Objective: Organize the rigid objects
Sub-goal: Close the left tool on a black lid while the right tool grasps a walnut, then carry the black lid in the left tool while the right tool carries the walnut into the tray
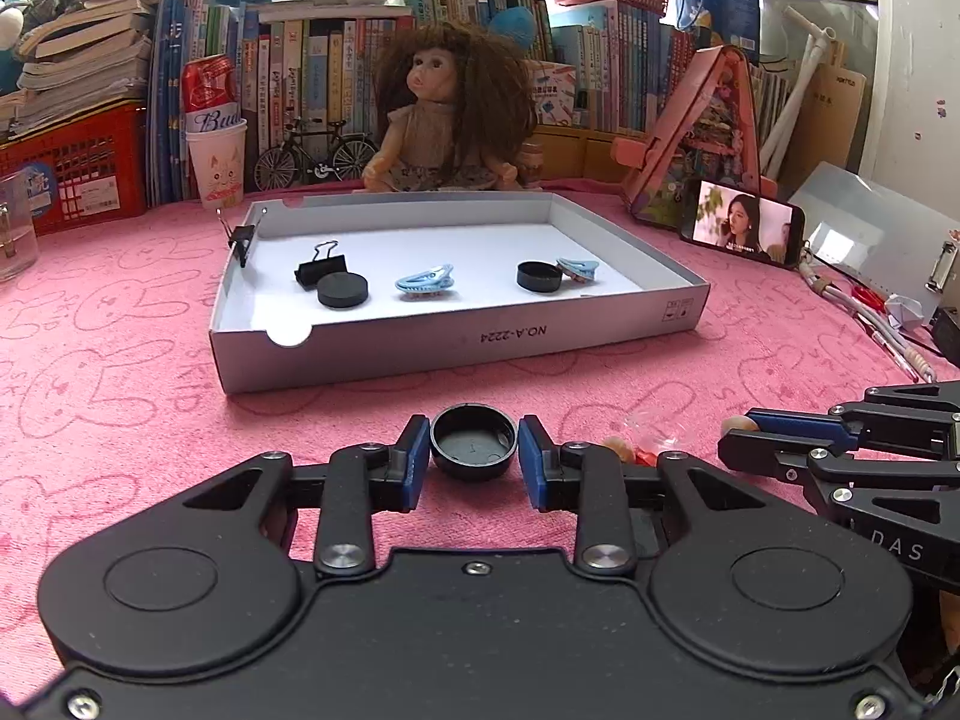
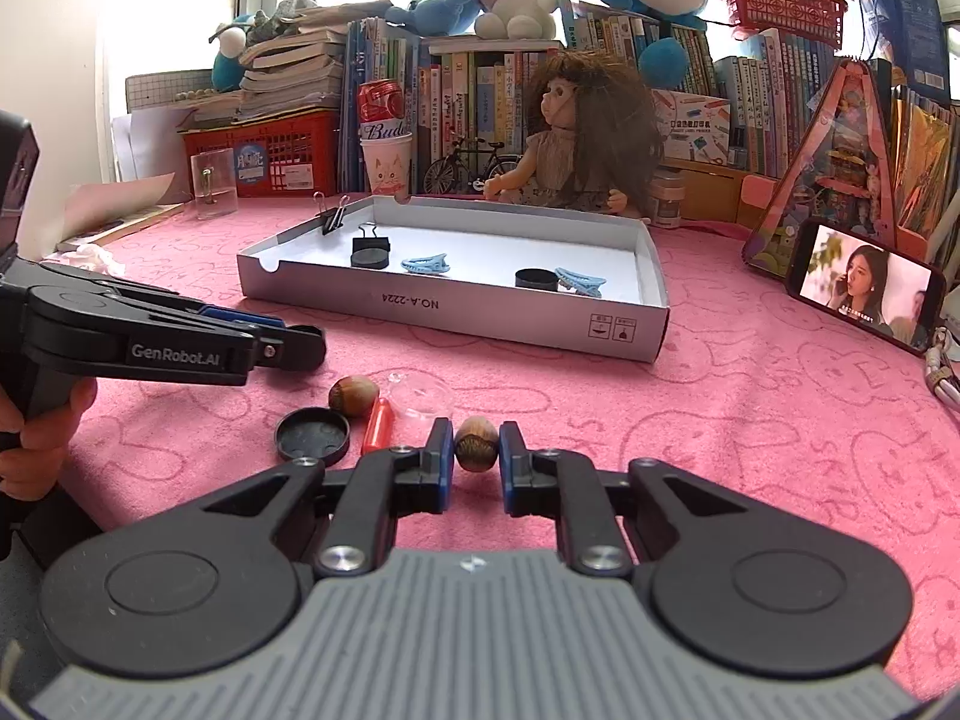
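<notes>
Cap [image 1: 473, 443] pinched in left tool [image 1: 474, 447]; right tool [image 2: 476, 447] clamps hazelnut [image 2: 476, 443].

Bright daylight comes in through the big glass windows [image 2: 174, 60] at the back, and they glow white. Soft shadows sit under the flat grey cardboard box [image 1: 456, 348]. Both pictures are sharp, but the edges bend round and go dark in the corners.
</notes>
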Demonstrator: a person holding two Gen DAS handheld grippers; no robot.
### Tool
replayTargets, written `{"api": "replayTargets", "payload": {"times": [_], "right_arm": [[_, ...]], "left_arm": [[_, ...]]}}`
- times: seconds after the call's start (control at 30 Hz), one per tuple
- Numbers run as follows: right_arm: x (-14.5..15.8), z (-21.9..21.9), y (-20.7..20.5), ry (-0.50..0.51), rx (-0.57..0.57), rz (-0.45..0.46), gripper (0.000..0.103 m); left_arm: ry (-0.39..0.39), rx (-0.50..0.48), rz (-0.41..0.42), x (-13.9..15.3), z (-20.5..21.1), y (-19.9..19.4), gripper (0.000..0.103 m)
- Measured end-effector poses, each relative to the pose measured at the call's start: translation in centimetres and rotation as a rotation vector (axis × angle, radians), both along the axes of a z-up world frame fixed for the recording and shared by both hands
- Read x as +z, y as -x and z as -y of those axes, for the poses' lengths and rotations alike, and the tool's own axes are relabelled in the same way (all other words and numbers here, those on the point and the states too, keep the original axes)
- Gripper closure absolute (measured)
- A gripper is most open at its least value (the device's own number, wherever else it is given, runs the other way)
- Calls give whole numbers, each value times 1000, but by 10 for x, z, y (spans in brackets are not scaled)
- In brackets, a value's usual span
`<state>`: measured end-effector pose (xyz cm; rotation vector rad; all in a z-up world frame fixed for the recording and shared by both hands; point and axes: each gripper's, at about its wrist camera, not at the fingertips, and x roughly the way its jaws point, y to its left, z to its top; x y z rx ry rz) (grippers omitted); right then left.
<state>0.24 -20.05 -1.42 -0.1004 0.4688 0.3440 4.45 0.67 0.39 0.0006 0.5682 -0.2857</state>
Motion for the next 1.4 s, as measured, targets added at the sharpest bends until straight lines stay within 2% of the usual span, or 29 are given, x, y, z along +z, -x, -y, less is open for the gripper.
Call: {"api": "replayTargets", "payload": {"times": [0.73, 1.03, 1.4], "right_arm": [[17, 10, -29, -32, -143, 15, 84], [31, 20, -57, -65, -189, 16, 84], [39, 24, -96, -103, -224, 4, 84]], "left_arm": [[28, 75, 34, 20, -14, -8, 73], [41, 129, 77, 38, -28, -27, 73], [72, 196, 46, 43, -43, -68, 73]]}}
